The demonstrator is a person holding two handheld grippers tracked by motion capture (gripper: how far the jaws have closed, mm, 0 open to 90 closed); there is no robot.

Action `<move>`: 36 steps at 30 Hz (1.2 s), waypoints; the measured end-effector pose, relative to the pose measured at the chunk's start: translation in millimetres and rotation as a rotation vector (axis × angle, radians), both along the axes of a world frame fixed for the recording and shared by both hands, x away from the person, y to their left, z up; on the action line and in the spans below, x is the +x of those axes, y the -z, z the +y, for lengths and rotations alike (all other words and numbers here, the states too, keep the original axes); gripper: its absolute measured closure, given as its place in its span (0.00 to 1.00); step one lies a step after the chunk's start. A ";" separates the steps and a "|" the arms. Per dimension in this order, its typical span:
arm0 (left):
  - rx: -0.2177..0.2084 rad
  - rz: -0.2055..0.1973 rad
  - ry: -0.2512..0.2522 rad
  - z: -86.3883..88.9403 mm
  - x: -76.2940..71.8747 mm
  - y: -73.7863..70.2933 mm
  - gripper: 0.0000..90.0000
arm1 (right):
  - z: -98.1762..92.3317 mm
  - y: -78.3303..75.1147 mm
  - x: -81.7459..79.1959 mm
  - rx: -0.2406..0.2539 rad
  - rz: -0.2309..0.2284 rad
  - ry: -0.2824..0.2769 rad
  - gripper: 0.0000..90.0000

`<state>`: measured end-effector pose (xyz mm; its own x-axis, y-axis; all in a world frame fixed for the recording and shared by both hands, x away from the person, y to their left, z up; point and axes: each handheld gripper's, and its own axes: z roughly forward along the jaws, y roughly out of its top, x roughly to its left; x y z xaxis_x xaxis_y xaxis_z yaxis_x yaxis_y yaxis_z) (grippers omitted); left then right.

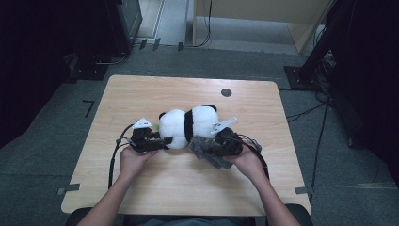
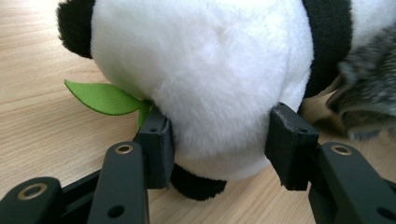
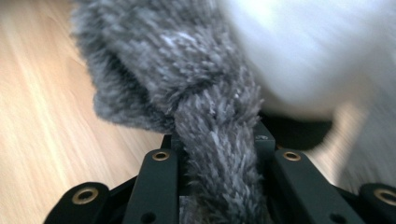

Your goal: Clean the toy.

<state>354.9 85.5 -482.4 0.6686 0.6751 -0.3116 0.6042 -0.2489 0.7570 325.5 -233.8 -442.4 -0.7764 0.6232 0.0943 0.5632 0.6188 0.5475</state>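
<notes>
The wooden bench carries a toy panda lying on its side near the middle. A fuzzy grey cloth lies at the panda's 5 o'clock, touching it. The left gripper sits at the panda's 9 o'clock, its jaws squeezing the soft white fur. The right gripper has its jaws clamped on the grey cloth. A small green leaf sticks out beside the left jaws.

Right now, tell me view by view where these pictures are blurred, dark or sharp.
High view: the wooden table is evenly lit, while the room's edges fall to black. Left gripper view: sharp on the plush panda and its green leaf. Right gripper view: the grey furry cloth is fairly crisp, the white plush at upper right is smeared.
</notes>
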 end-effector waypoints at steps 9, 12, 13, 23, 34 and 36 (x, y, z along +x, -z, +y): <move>0.000 0.001 0.002 0.2 0.3 -0.1 0.54 | -41.6 2.6 4.8 0.029 0.032 0.104 0.83; -0.002 0.000 0.003 0.5 0.6 0.2 0.54 | -47.9 2.2 7.1 0.032 0.035 0.117 0.83; -0.001 0.001 0.004 0.7 0.8 0.2 0.54 | -48.4 1.6 6.4 0.033 0.033 0.113 0.84; -0.002 0.006 0.003 0.9 0.9 -0.1 0.54 | -20.1 -12.4 -7.1 0.128 0.008 -0.035 0.84; -0.002 0.009 0.004 1.0 0.5 -0.4 0.54 | 58.2 -6.6 7.9 0.127 0.041 -0.191 0.84; -0.003 0.010 0.005 1.2 0.7 -0.4 0.54 | 68.1 -5.6 10.7 0.117 0.031 -0.205 0.84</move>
